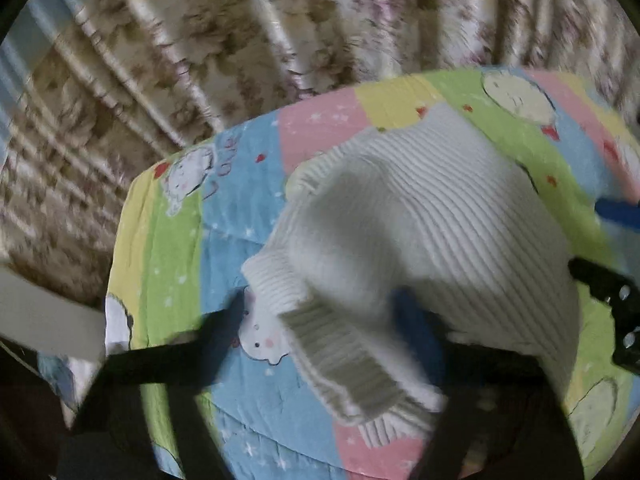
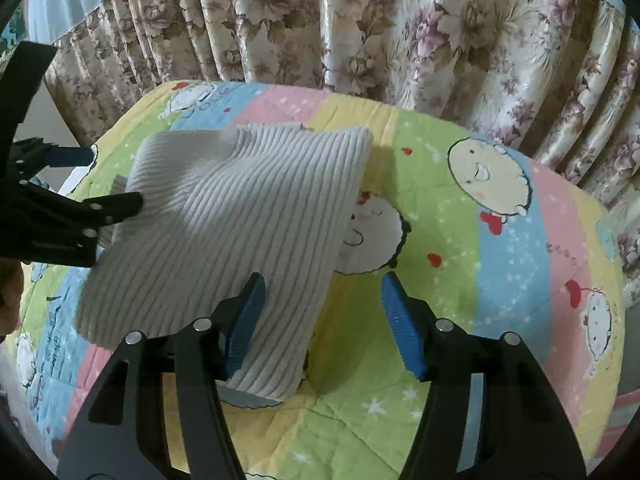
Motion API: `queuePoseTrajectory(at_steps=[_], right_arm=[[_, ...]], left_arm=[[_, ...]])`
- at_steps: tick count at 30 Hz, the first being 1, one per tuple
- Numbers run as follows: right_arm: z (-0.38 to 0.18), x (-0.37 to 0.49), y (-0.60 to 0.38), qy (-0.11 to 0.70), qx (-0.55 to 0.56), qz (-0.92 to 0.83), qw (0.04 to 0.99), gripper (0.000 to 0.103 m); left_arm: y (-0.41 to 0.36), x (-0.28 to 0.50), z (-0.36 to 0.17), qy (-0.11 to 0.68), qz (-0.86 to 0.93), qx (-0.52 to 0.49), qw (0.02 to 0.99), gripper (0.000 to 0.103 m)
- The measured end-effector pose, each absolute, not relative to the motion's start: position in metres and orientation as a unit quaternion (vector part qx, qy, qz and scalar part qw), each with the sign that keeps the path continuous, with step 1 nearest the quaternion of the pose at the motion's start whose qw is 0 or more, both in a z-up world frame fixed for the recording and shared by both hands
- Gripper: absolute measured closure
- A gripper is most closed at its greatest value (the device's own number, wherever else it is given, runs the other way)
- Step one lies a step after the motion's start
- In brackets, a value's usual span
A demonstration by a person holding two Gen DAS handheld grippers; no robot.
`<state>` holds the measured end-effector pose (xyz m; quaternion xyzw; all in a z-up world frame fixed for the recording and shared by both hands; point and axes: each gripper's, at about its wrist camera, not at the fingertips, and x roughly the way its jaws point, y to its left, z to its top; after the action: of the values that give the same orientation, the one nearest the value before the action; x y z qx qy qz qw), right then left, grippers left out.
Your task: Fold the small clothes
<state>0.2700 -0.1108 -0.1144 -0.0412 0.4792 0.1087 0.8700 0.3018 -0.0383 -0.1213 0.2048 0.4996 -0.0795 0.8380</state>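
While the ribbed white sweater [image 2: 224, 208] lies rumpled, the right claw [image 2: 322, 320] gapes empty — whether the left claw [image 1: 320, 312] grips is unclear.

Losing the floral curtain [image 1: 180, 60] to motion blur from nine round to one o'clock in the left wrist view, and softening the lettering on the patchwork quilt [image 1: 240, 240] past reading. Burying much of the left gripper [image 1: 320, 304] under the white ribbed sweater [image 1: 440, 208], draping over the five-o'clock finger and leaving the grip impossible to judge. Cutting off the right gripper [image 1: 592, 236] at the three-o'clock rim. In the right wrist view, cropping the left gripper at nine o'clock, covering quilt cartoons beneath the knit, and clipping a hand [image 2: 9, 288] at the eight-o'clock edge.
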Motion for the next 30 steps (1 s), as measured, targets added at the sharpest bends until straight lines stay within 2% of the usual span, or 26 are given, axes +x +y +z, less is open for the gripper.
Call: queuePoseTrajectory(at_steps=[1, 4, 6, 14, 23, 26, 29, 30], right_arm=[[-0.115, 0.270, -0.109, 0.479, -0.047, 0.110, 0.869, 0.043], [-0.117, 0.271, -0.108, 0.481, -0.065, 0.114, 0.867, 0.043], [-0.118, 0.274, -0.107, 0.484, -0.078, 0.114, 0.864, 0.043], [-0.109, 0.272, -0.089, 0.474, -0.101, 0.134, 0.864, 0.042], [-0.131, 0.277, -0.060, 0.492, -0.143, 0.154, 0.845, 0.042], [-0.137, 0.276, -0.058, 0.492, -0.153, 0.150, 0.844, 0.039], [-0.140, 0.278, -0.060, 0.493, -0.158, 0.150, 0.843, 0.038], [-0.140, 0.277, -0.059, 0.493, -0.157, 0.150, 0.842, 0.038]], left_arm=[[-0.039, 0.304, -0.125, 0.505, -0.091, 0.206, 0.833, 0.073], [-0.048, 0.300, -0.129, 0.492, -0.105, 0.244, 0.829, 0.085], [-0.048, 0.297, -0.126, 0.482, -0.113, 0.264, 0.828, 0.088], [-0.013, 0.294, -0.121, 0.461, -0.109, 0.320, 0.821, 0.089], [-0.003, 0.279, -0.143, 0.440, -0.101, 0.351, 0.820, 0.088], [-0.005, 0.277, -0.140, 0.434, -0.100, 0.351, 0.824, 0.088], [-0.006, 0.274, -0.135, 0.429, -0.101, 0.345, 0.829, 0.083], [-0.006, 0.272, -0.131, 0.427, -0.100, 0.340, 0.832, 0.077]])
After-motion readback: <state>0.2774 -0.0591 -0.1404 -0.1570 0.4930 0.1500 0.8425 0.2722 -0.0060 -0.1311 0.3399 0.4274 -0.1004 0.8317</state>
